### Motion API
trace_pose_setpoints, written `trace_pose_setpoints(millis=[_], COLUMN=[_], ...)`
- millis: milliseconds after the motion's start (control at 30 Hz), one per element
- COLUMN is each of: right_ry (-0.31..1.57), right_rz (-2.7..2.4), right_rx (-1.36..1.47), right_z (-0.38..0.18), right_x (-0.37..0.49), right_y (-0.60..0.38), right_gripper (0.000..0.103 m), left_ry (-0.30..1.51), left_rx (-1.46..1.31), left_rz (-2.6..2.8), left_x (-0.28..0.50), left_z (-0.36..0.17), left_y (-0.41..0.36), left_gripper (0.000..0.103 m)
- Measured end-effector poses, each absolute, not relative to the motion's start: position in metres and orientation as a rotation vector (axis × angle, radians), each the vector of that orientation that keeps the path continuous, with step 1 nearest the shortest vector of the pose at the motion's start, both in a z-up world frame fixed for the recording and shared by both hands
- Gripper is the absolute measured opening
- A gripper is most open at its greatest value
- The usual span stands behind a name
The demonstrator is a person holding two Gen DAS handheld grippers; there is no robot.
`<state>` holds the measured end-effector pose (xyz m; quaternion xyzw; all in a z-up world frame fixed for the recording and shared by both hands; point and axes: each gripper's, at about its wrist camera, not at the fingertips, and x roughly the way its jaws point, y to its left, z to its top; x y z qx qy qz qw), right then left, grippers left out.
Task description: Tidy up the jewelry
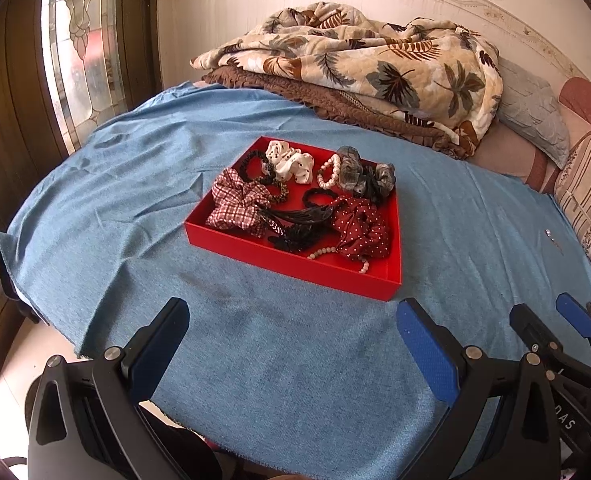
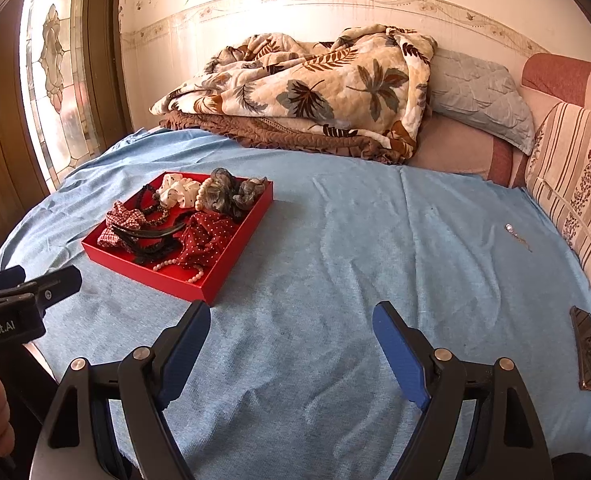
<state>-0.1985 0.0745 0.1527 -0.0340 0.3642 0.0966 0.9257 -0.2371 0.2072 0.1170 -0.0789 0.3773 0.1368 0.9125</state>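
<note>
Grippers, left gripper (image 1: 291,344) and right gripper (image 2: 291,348), gape empty; small silver earring (image 2: 509,227) lies far beyond the right fingers (image 2: 399,356), needing a gentle pinch.

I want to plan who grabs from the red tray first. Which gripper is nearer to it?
Left. The left gripper hovers open just in front of the red tray, facing it. The right gripper, also open, sits farther off, with the tray ahead to its left.
</note>
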Motion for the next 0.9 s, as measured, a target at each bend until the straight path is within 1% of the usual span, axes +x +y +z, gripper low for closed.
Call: trace_pose_setpoints(millis=[267,900], right_ry=[0.737,0.757], right_rz=[0.172,0.192], right_rx=[-0.092,-0.140], right_z=[0.155,0.145], right_x=[-0.201,-0.196], right_y=[0.073,0.090], right_gripper=[0.090,0.090], left_ry=[0.790,0.800], left_rx=[-0.180,-0.229], left_rz=[0.280,0.277], left_x=[-0.239,-0.239], left_z=[0.114,0.107], left_y=[0.208,0.215], left_gripper=[0.103,0.103])
